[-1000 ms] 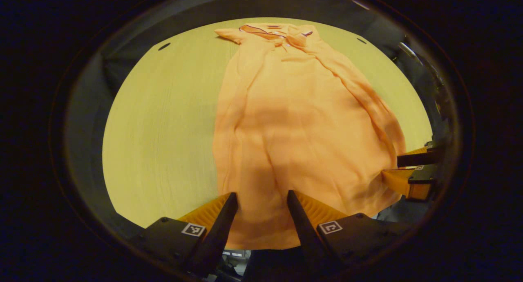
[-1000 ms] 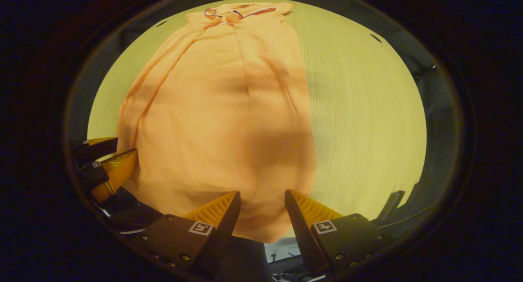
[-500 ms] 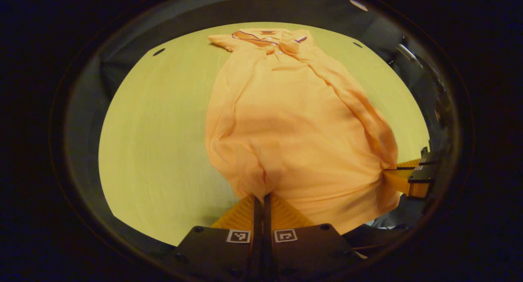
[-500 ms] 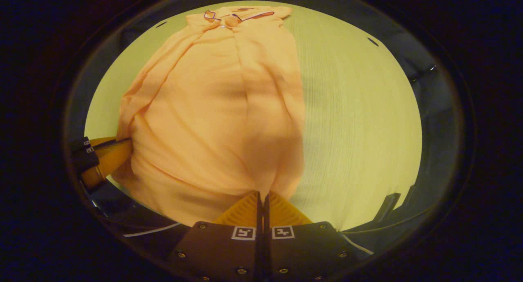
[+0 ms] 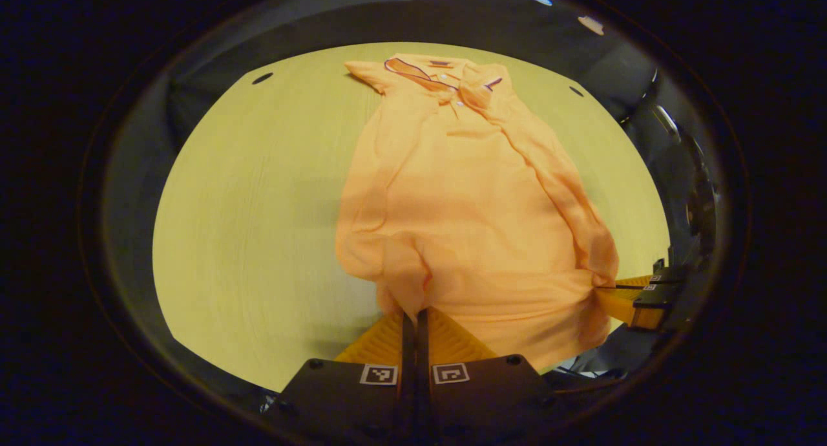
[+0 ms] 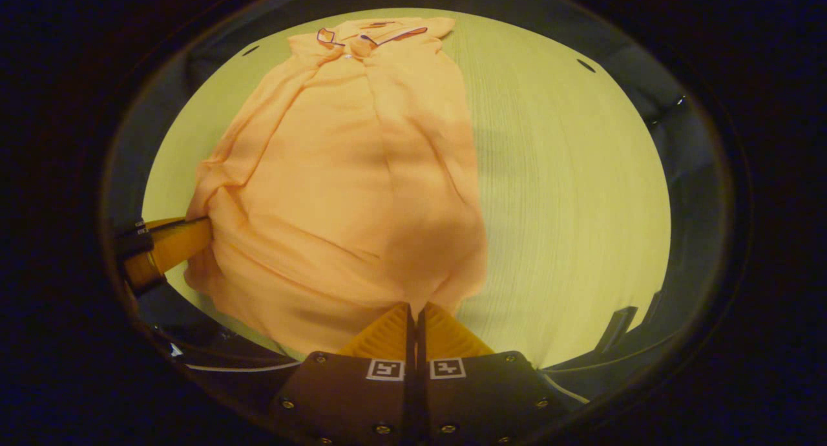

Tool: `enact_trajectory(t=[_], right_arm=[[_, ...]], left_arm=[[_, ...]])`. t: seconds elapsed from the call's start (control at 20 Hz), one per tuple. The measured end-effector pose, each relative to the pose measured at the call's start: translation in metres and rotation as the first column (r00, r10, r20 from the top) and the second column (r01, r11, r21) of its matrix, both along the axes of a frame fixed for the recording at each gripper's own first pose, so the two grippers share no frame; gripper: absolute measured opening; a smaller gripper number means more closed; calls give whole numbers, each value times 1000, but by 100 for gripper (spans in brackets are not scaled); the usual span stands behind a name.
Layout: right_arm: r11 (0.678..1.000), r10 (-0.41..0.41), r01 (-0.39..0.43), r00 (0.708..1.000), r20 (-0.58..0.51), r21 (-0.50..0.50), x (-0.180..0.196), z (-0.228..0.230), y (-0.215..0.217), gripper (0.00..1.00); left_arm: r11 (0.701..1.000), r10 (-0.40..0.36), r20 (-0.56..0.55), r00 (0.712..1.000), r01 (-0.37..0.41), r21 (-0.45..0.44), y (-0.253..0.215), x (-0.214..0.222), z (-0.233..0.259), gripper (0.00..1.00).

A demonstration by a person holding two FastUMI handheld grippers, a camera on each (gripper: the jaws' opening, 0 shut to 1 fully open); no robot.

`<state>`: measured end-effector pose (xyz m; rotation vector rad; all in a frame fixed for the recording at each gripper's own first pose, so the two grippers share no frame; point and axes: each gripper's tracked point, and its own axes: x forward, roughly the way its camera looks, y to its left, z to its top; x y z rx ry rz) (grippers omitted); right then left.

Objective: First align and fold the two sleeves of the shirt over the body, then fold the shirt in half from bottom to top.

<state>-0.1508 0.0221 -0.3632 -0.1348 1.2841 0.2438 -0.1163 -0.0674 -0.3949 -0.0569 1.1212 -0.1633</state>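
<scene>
An orange short-sleeved polo shirt with a dark-trimmed collar (image 5: 465, 200) lies on a pale yellow-green wood-grain table (image 5: 252, 213). In the left gripper view it runs from the collar at upper centre of the frame down to the hem at lower centre, with bare table filling the left half. Both sleeves appear already folded in over the body, though the soft light makes their edges hard to trace.

At the bottom centre of that view the left gripper (image 5: 413, 313) has its two fingers pressed together on a bunched corner of the hem, and the cloth puckers upward just above the tips. At the lower right edge of the frame the right gripper (image 5: 610, 291) bites the other hem corner; its body is cut off by the rim of the view.

In the right gripper view the left gripper (image 6: 194, 233) shows at the middle left edge, partly cut off, its tips buried in gathered cloth. The shirt (image 6: 349, 187) fills the left and centre, collar at the top. At bottom centre the right gripper (image 6: 413, 307) is clamped on the hem. Bare table (image 6: 568, 200) fills the right.
</scene>
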Motion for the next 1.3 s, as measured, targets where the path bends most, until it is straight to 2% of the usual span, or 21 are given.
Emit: enact_trajectory(t=[0.25, 0.5, 0.6, 0.8, 0.85, 1.05, 1.3], right_arm=[[1000, 2, -4, 996, 87, 25, 45, 31, 11, 0], [999, -17, 8, 981, 192, 49, 110, 66, 19, 0], [998, -33, 19, 972, 231, 63, 138, 82, 21, 0], [994, -67, 39, 951, 301, 98, 196, 110, 28, 0], [994, -71, 41, 947, 314, 103, 207, 116, 29, 0], [993, -81, 40, 922, 378, 115, 261, 146, 30, 0], [989, -101, 43, 888, 449, 139, 328, 168, 37, 0]], left_arm=[[1000, -13, 66, 998, 12, 12, 7, 47, 23, 6], [1000, 2, 148, 989, -2, 1, 8, 105, 53, 7], [1000, 21, 185, 982, -18, -14, 7, 134, 67, 5], [998, 61, 260, 964, -50, -47, 6, 194, 95, 7], [997, 69, 274, 959, -56, -55, 6, 208, 101, 5], [997, 74, 343, 936, -58, -56, 6, 261, 122, 7], [995, 94, 423, 901, -74, -64, 7, 330, 140, 5]])
